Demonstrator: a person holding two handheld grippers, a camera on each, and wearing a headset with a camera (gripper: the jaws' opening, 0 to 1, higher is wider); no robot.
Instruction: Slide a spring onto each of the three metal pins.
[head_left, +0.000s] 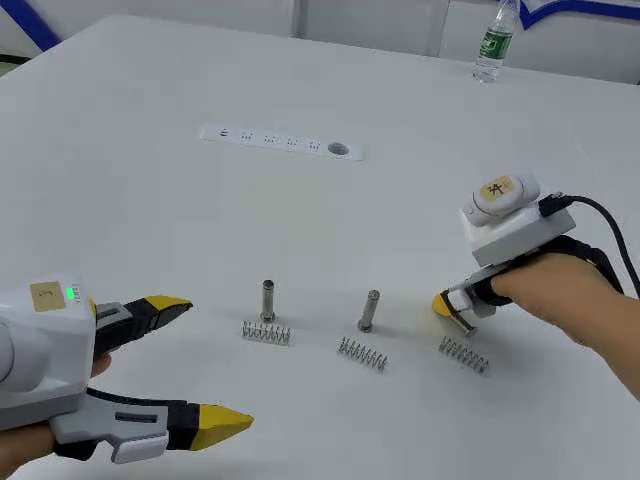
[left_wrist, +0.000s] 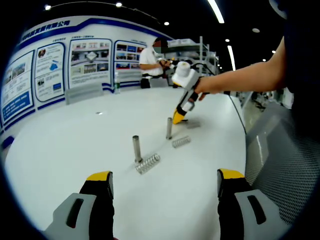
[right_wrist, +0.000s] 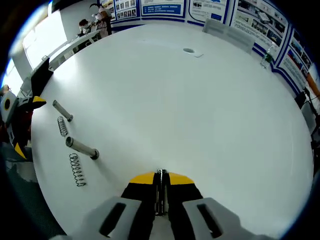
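White tabletop (head_left: 120, 120) is seen spread wide and bare toward its far edge, so open room is offered beyond the work and to either side of it.

The yellow-tipped fingers of the right gripper (head_left: 452, 308) are pressed together, and a slim grey metal pin (head_left: 463, 323) is clamped between them. It is held tilted, with its lower end close to the table; whether it touches cannot be told.

The yellow-tipped fingers of the left gripper (head_left: 200, 365) are spread wide apart. Nothing is held or touched by them, and they are kept well apart from the row of parts.

Three pins are counted: the clamped one and two standing upright, a left upright pin (head_left: 268, 298) and a middle upright pin (head_left: 370, 310). Three coiled wire springs are counted, all lying flat on the table, with none on a pin.

- A left spring (head_left: 266, 333) is just beside the foot of the left upright pin.
- A middle spring (head_left: 362, 354) is near the middle upright pin.
- A right spring (head_left: 465, 356) is just under the clamped pin.

In the left gripper view the row is seen set somewhat in from the table's curved near edge.

Farther out, a long white power strip (head_left: 280, 142) lies flat toward the far edge. A clear plastic bottle with a green label (head_left: 495, 45) stands by the far right edge.
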